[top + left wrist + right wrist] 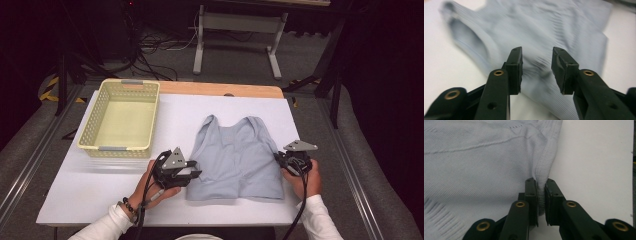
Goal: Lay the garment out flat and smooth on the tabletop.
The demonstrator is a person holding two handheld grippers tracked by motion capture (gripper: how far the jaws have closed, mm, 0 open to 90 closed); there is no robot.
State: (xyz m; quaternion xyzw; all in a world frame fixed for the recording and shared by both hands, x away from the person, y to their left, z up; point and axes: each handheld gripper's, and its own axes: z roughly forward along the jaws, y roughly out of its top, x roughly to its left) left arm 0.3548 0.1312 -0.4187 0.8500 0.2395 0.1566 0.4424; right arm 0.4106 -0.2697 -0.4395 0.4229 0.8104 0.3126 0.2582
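A pale blue sleeveless top (235,157) lies flat on the white table cover (100,185), neck toward the far side. My left gripper (192,172) hovers at the garment's left edge; in the left gripper view it (536,67) is open, with the ribbed top (544,27) lying below and between the jaws. My right gripper (281,159) is at the garment's right edge. In the right gripper view it (541,195) is shut on the ribbed edge (542,167) of the top, pinched between the two pads.
A pale yellow perforated basket (92,130) stands empty at the table's far left. A wooden strip (220,89) runs along the far edge. Beyond it are a white stand (200,45) and cables on the floor. The person's forearms enter from the bottom.
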